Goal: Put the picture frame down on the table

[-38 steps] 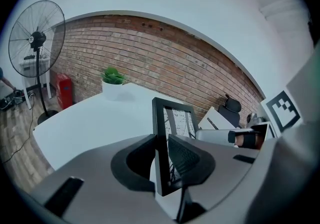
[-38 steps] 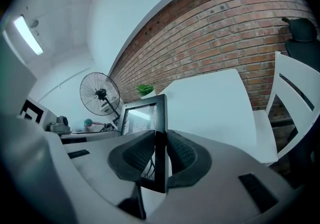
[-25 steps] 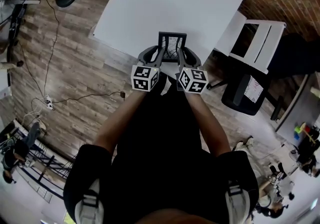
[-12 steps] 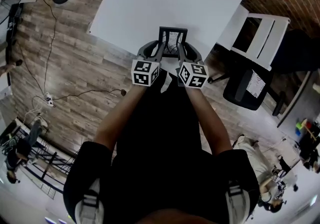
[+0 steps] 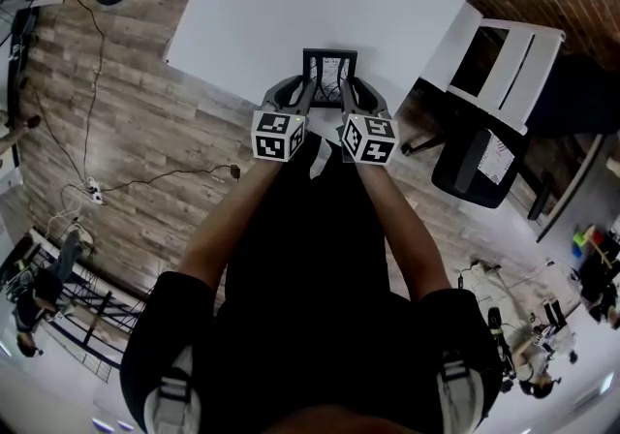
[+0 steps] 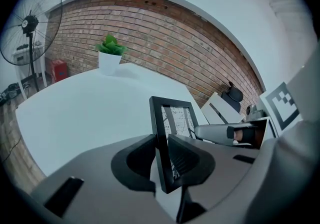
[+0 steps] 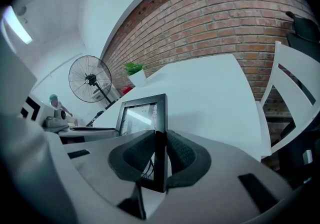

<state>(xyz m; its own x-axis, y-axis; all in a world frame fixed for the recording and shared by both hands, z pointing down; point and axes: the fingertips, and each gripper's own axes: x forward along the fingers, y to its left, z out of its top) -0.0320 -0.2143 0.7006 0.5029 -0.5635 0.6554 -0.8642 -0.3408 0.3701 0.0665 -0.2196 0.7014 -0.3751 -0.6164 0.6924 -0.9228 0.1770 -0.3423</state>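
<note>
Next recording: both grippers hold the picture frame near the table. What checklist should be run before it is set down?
1. Left gripper tongs shut on the picture frame's left side: ok.
2. Right gripper tongs shut on its right side: ok.
3. Frame upright, not leaning sideways: ok.
4. Table bare ahead of the frame, potted plant far off at the back edge: ok.
5. Frame's bottom edge over the tabletop rather than short of its near edge: cannot tell, the grippers hide it.
</note>
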